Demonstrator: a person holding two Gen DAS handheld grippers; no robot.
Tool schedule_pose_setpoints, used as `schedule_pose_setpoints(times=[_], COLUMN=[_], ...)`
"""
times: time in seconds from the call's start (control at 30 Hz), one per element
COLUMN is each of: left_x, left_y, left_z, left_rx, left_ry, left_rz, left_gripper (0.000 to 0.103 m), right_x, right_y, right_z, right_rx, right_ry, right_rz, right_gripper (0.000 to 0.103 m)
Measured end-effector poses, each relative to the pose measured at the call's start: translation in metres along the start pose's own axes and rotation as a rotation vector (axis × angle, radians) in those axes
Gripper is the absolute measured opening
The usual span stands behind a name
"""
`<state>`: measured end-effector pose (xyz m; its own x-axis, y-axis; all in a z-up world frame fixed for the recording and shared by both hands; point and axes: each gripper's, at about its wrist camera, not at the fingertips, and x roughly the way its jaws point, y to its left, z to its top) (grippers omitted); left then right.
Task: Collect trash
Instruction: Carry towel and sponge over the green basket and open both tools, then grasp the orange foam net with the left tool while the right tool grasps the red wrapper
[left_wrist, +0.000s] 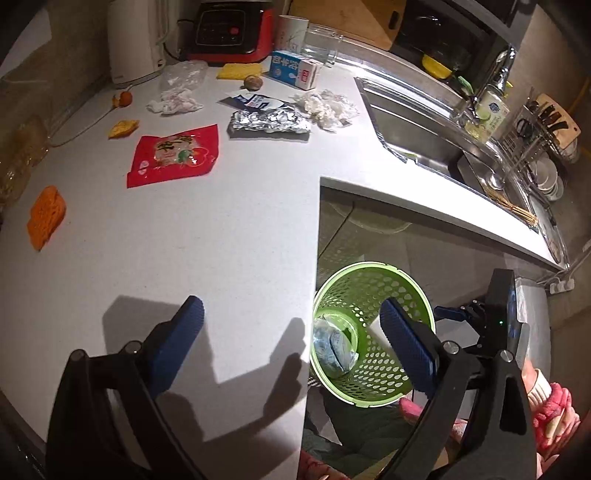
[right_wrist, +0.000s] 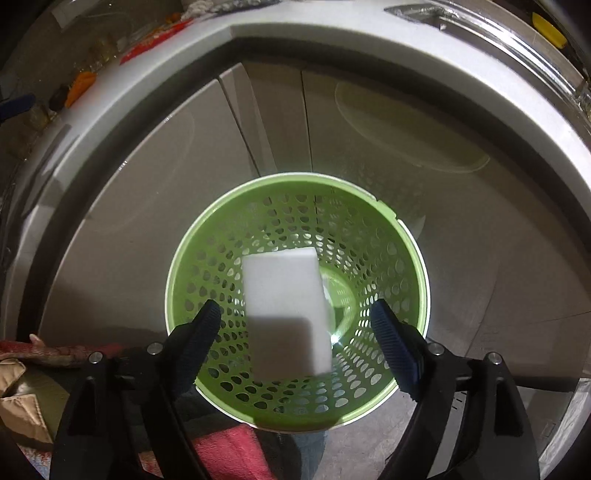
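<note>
Below the counter (right_wrist: 332, 48) edge, my right gripper (right_wrist: 295, 325), jaws apart, centres the white block (right_wrist: 284, 295) over the green basket (right_wrist: 207, 258); left gripper (left_wrist: 291, 321) open, idle.

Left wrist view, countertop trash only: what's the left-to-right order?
Orange sponge → yellow peel scrap → red snack wrapper → crumpled foil → white crumpled plastic. The tissue wad, clear bag and flattened carton overlap these in x, so I left them out.
</note>
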<state>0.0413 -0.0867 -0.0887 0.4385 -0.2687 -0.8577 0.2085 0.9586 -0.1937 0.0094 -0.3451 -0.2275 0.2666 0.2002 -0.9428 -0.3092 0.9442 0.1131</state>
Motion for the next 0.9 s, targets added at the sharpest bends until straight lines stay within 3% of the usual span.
schedule_pose_setpoints(times=[0.17,0.4,0.67,0.9], left_x=[-0.006,-0.026,-0.045,-0.034], left_y=[0.014,0.042,0.109,0.180], left_z=[0.001,0.008,0.014,0.029], left_rx=[-0.031,-0.075,-0.185,-0.327], left_ry=[-0.019,-0.078,-0.146,-0.157], left_rz=[0.030,0.104,0.217,0.293], left_gripper=[0.092,0.092,0.095,0.095], right_x=[-0.011,-0.069,-0.115,-0.107], right_y=[-0.009,-0.003,0.053,0.110], right_z=[0.005,0.045,0.119,0.188], right_rx=[0.025,-0.005,-0.176,-0.292], right_ry=[-0.006,-0.152,-0.328,-0.378], right_rz=[-0.012,-0.033,0.065,0.157], right_gripper=[0.083,0.089,0.094,0.094])
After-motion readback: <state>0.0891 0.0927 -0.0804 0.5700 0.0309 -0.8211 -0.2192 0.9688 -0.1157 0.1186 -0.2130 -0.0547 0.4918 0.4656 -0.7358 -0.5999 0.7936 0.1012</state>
